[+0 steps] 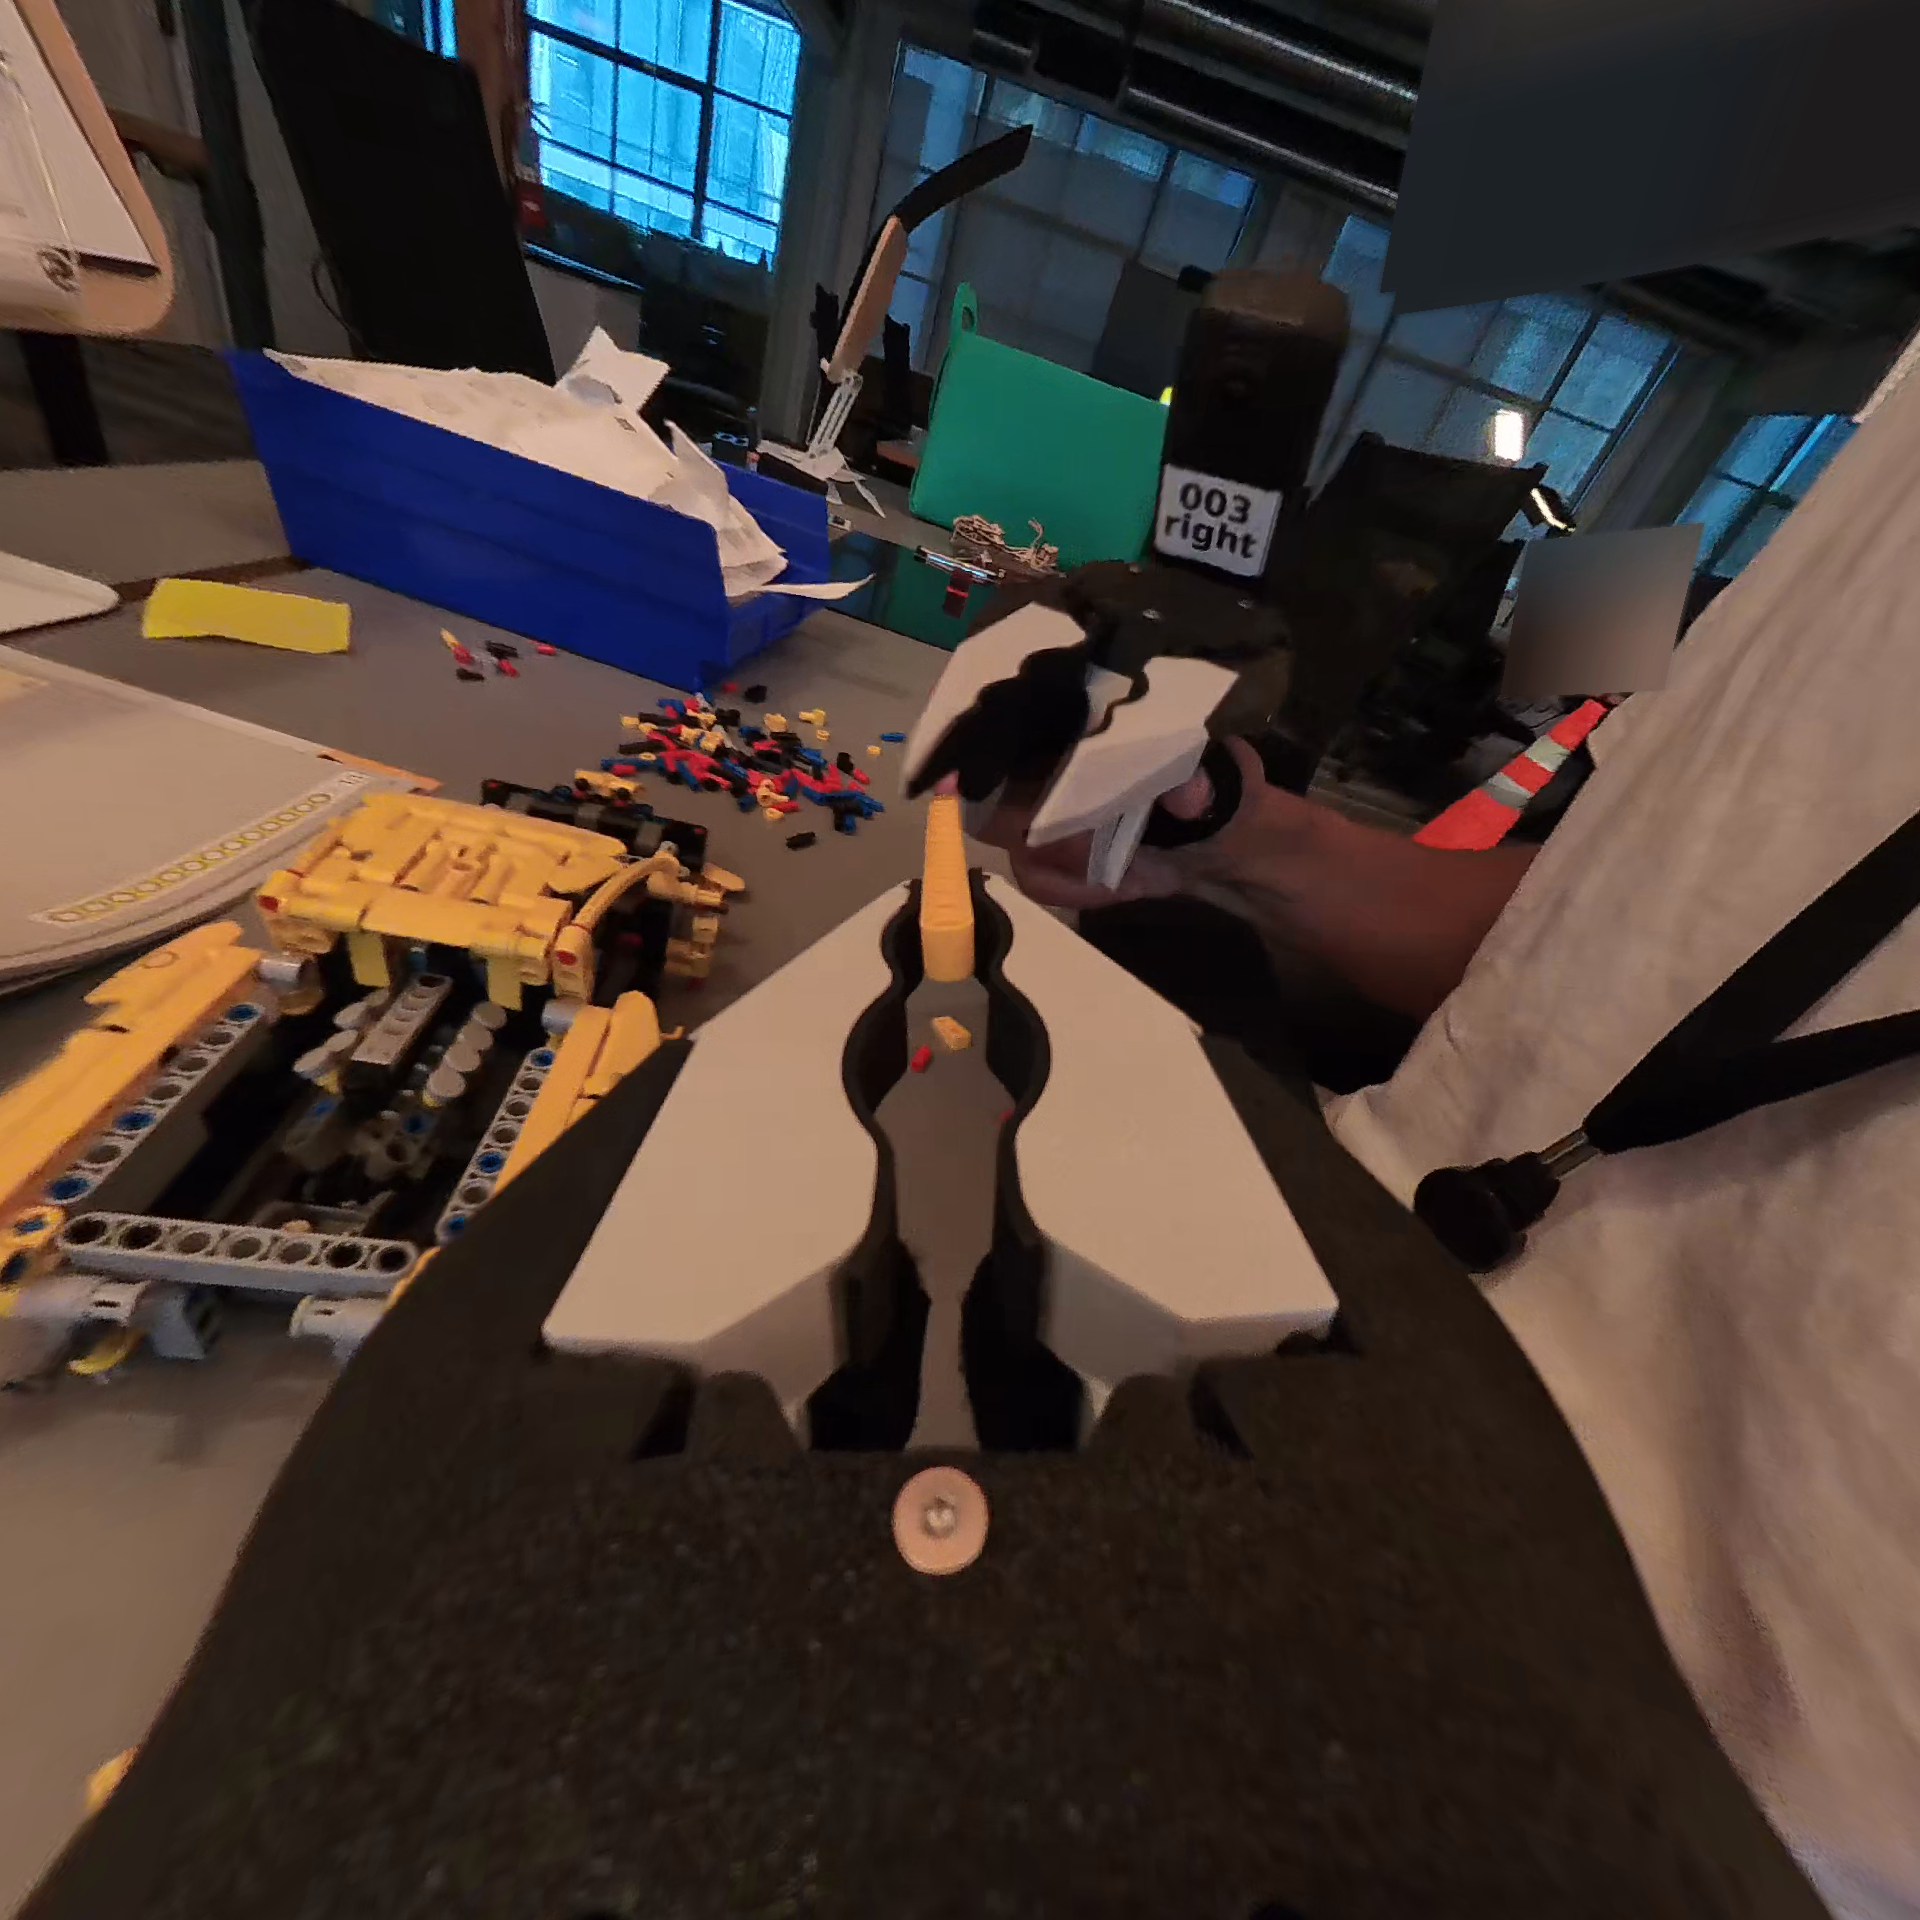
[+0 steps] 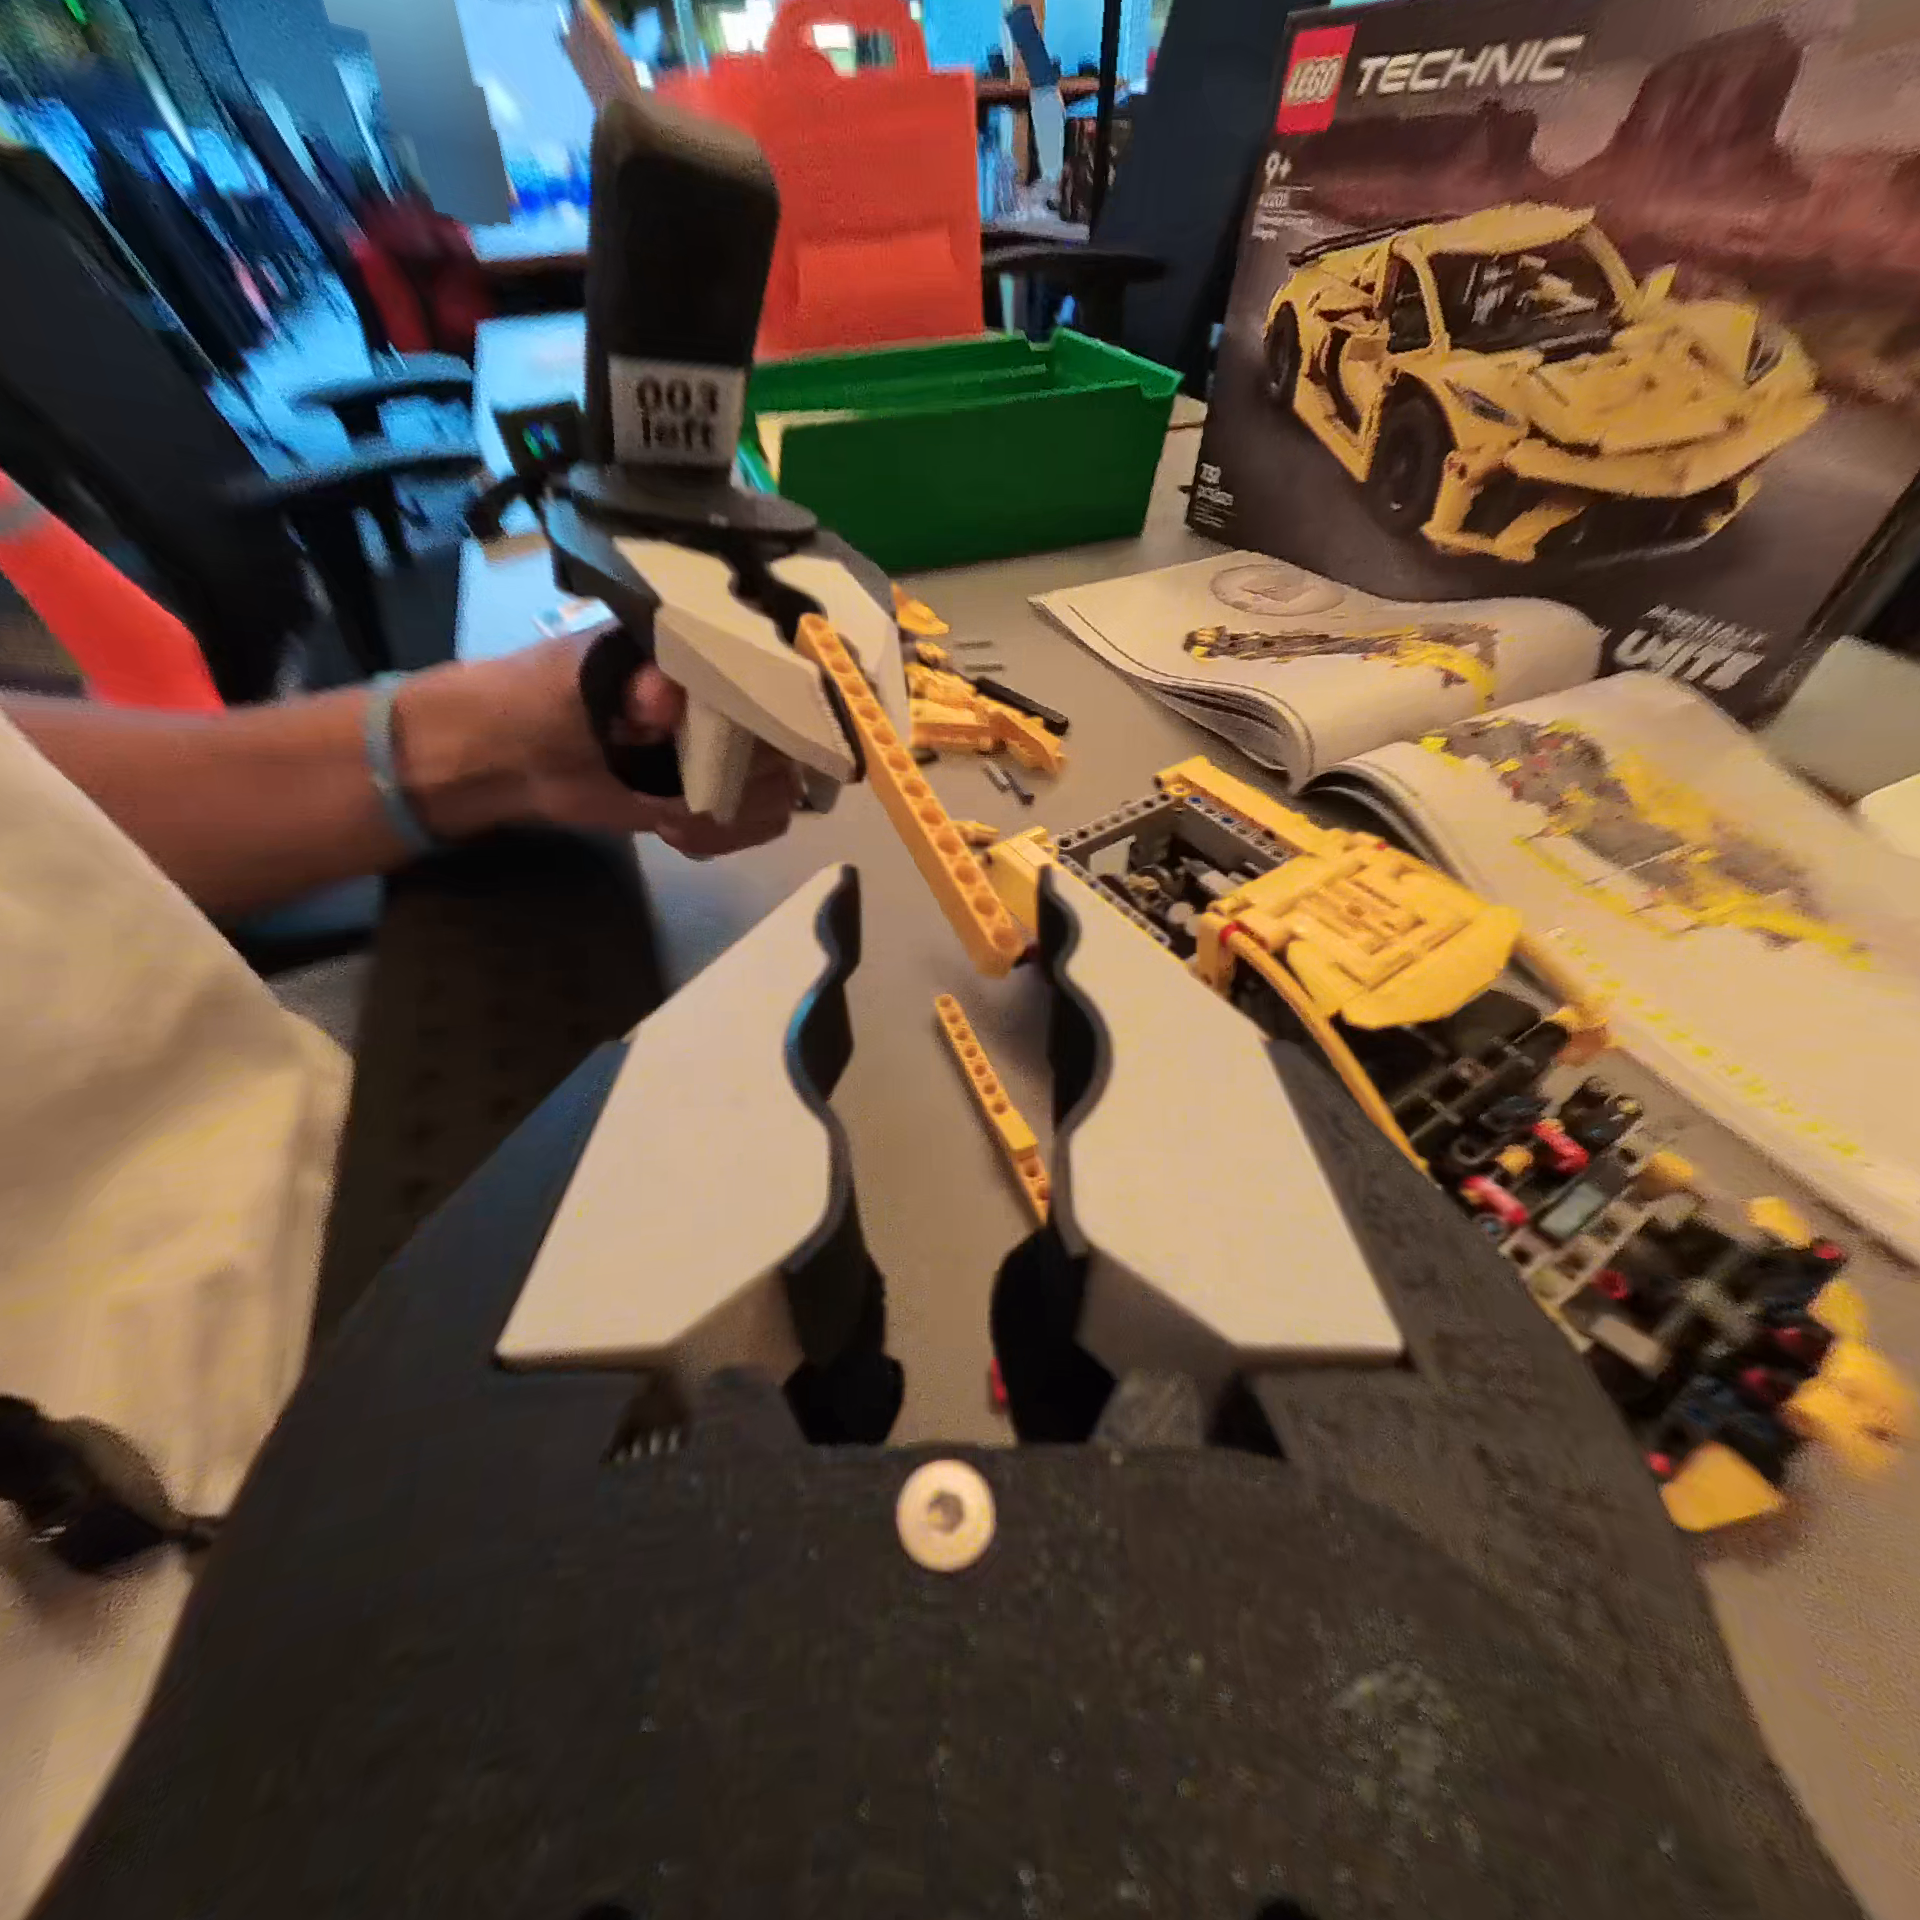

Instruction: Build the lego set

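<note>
At centre frame of the left wrist view, the left hand-held gripper clamps a yellow beam. Lower down in the right wrist view, the right hand-held gripper stands open, empty, above the worktop, with the car at right.

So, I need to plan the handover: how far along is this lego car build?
Partway. Done: the yellow car chassis has rear bodywork and side rails on. In hand: the left gripper is shut on a long yellow beam; the right gripper is open. Left: a loose beam and the parts pile.
</note>
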`<state>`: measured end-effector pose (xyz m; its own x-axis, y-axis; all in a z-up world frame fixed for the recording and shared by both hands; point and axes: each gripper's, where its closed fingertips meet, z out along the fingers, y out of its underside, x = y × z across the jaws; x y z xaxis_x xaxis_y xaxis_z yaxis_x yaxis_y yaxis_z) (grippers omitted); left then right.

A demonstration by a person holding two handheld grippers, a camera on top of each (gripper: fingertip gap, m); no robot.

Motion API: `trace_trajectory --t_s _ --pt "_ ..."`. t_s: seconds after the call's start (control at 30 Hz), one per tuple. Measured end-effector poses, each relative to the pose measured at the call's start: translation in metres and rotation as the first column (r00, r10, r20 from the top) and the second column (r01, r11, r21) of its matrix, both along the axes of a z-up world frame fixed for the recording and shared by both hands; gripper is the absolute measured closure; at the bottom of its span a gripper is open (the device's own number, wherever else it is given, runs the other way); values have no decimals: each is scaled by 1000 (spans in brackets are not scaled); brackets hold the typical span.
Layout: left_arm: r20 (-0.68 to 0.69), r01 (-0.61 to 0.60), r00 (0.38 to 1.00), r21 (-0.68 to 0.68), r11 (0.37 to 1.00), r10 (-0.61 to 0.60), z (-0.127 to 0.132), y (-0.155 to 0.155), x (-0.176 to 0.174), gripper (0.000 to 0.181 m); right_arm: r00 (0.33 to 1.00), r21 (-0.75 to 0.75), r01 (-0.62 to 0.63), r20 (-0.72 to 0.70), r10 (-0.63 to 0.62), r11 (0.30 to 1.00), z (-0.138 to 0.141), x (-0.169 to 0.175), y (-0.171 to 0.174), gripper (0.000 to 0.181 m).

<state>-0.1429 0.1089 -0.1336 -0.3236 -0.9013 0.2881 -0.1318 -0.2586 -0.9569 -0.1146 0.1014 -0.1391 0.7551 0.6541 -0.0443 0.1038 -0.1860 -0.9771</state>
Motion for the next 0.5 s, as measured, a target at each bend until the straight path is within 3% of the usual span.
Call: trace_trajectory --t_s 0.07,0.13,0.27,0.5 --pt "8 -16 1000 0 1000 16 1 4 -2 174 998 -1 -11 -66 11 1000 4 4 -2 165" --pt "10 -16 1000 -10 1000 16 2 6 -3 174 999 40 14 -41 -12 999 7 7 -3 172" --pt "18 -27 999 -13 1000 27 3 9 -4 174 997 51 49 54 -52 997 2 10 1 173" --pt "18 -30 999 -23 999 30 4 10 -4 174 995 67 62 77 -67 996 4 9 3 172"
